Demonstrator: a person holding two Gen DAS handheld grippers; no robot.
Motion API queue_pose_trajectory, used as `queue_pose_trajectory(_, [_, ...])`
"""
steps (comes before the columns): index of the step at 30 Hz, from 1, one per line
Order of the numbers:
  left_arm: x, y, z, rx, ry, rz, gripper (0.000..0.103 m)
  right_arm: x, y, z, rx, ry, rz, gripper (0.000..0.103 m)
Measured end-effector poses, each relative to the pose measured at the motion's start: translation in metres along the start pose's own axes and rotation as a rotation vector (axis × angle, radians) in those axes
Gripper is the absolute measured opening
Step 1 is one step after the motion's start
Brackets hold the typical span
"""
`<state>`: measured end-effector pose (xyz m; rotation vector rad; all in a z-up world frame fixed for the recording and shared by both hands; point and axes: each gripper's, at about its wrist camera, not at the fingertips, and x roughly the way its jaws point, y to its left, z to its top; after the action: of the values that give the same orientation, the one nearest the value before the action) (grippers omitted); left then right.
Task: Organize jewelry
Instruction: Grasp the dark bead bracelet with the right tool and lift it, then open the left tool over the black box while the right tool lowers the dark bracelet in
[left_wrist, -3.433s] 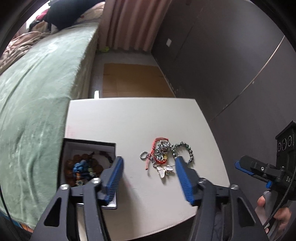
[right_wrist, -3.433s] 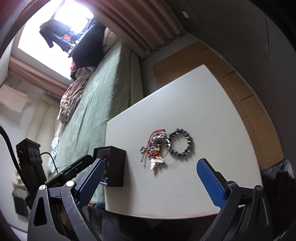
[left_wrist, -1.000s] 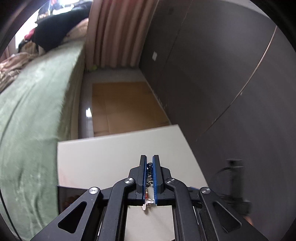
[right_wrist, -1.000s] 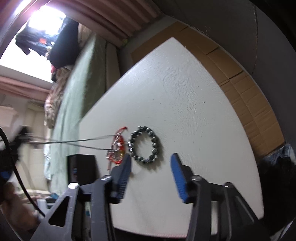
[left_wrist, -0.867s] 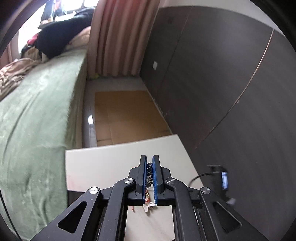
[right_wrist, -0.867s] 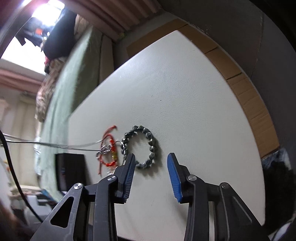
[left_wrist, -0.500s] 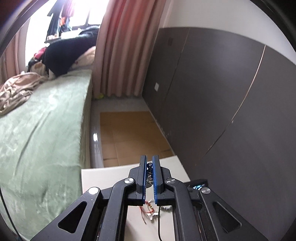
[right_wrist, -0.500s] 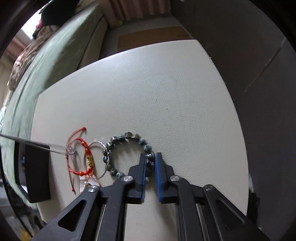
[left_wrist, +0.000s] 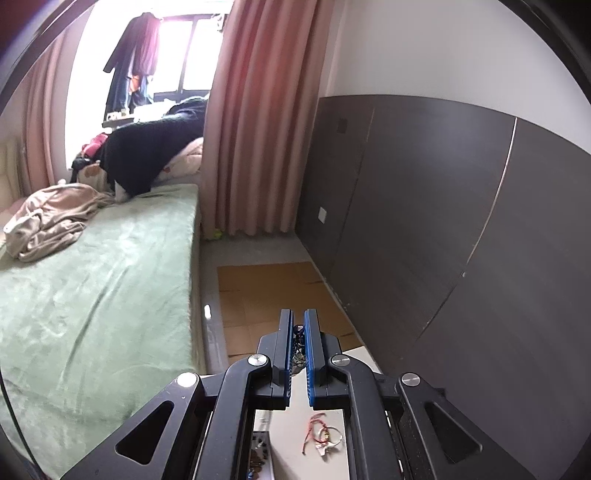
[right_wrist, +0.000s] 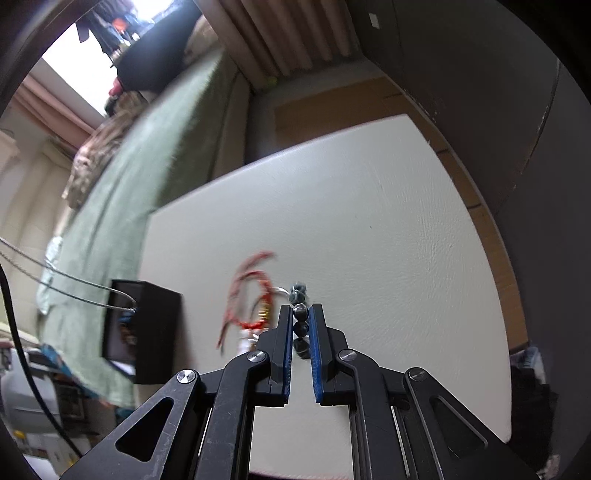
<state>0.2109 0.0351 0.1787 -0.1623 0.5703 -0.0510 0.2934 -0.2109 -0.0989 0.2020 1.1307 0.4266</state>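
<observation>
My left gripper (left_wrist: 298, 325) is shut on a silver chain piece (left_wrist: 297, 360) and holds it high above the white table (left_wrist: 295, 435). Below it a red cord bracelet (left_wrist: 317, 432) and a silver ring (left_wrist: 332, 441) lie on the table. My right gripper (right_wrist: 300, 313) is shut on the dark bead bracelet (right_wrist: 300, 314), which hangs between its fingers just above the table (right_wrist: 369, 240). The red cord bracelet (right_wrist: 251, 299) lies to its left. The open black jewelry box (right_wrist: 147, 328) stands at the table's left edge and also shows in the left wrist view (left_wrist: 258, 458).
A bed with a green cover (left_wrist: 92, 295) runs along the table's left side. A dark panelled wall (left_wrist: 461, 240) is on the right. Brown floor mats (left_wrist: 266, 295) lie beyond the table. A thin cable (right_wrist: 66, 288) reaches toward the box.
My left gripper has risen with the silver chain piece, tilting up toward the room. My right gripper has closed on the bead bracelet and lifted it off the table.
</observation>
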Motion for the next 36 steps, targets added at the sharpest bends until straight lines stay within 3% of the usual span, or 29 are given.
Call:
queue_pose_trajectory(15, [0.027, 0.024, -0.034, -0.05, 0.052, 0.023, 0.005, -0.072, 0.021, -0.004, -0.017, -0.134, 0.081, 0.01])
queue_pose_trajectory(36, [0.116, 0.056, -0.122, -0.189, 0.26, -0.005, 0.005, -0.086, 0.035, -0.012, -0.054, -0.156, 0.096, 0.01])
